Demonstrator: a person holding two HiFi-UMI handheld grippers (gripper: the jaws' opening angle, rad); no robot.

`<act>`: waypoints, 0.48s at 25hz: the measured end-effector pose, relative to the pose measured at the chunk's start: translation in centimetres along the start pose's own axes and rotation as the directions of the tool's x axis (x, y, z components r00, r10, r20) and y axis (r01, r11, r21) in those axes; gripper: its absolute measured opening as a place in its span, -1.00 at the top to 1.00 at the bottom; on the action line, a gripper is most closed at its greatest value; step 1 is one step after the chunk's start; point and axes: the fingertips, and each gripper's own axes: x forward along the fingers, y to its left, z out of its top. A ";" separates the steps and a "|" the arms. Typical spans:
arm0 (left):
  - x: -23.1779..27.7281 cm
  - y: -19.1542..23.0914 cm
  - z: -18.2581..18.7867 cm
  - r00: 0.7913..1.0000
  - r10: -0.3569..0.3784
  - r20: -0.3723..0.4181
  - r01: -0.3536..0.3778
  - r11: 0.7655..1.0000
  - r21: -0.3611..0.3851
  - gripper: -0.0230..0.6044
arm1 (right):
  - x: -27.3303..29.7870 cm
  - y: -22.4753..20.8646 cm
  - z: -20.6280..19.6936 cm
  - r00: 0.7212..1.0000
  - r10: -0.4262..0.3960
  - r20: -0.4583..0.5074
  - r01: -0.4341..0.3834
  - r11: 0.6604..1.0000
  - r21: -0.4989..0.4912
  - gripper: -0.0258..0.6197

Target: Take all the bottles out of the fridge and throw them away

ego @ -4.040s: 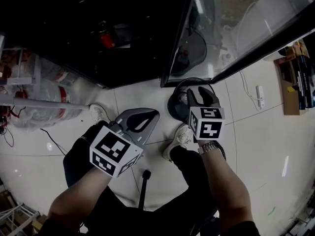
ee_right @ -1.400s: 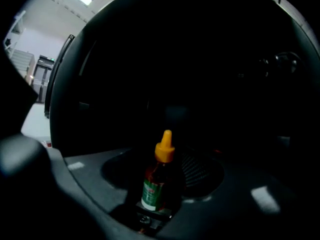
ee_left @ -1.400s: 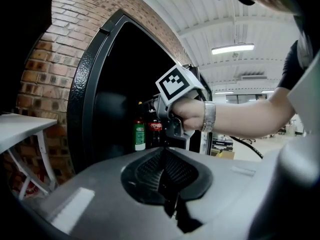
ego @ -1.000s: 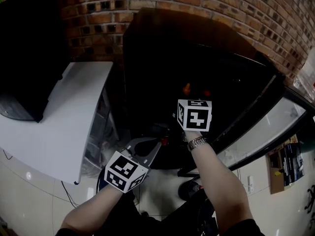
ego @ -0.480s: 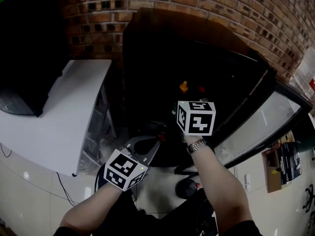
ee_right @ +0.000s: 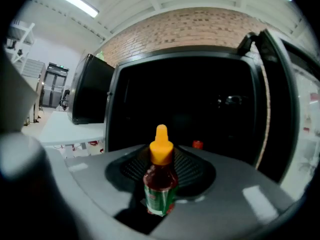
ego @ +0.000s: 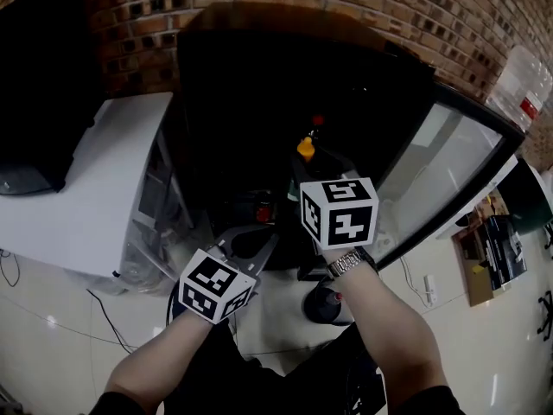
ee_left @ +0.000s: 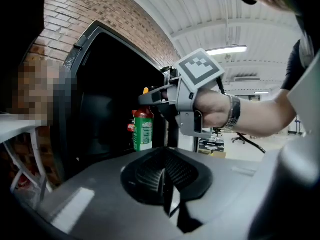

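Clamping an orange-capped sauce bottle (ee_right: 160,184) upright, the right gripper (ee_right: 162,171) has just been closing its jaws on it at the open front of the fridge (ego: 251,93). The left gripper (ee_left: 167,181), at its 8 o'clock, is closed and empty. The removal step looks to be in hand; next the bottle needs carrying to a bin, though none shows. A red cap (ee_right: 197,144) remains inside at 1 o'clock.

Left gripper (ego: 256,237) and right gripper (ego: 311,162) each had a grey moulded body, black ribbed pads (ee_left: 150,176) and a white cube (ego: 214,285) bearing black square markers. Metal-link wristwatch (ego: 346,264) on right wrist. Dark short sleeves (ego: 425,401).
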 end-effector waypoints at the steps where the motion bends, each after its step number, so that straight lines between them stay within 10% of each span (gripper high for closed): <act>1: 0.2 -1.0 -0.2 1.000 -0.011 -0.002 0.011 1.000 0.003 0.91 | -1.2 -0.2 -0.5 1.000 -0.004 -0.003 0.004 1.000 -0.001 0.48; 12: 0.4 -9.9 -1.7 0.993 -0.113 -0.023 0.114 0.993 0.010 0.92 | -12.3 -3.6 -8.6 0.989 -0.108 -0.097 0.112 0.993 0.039 0.48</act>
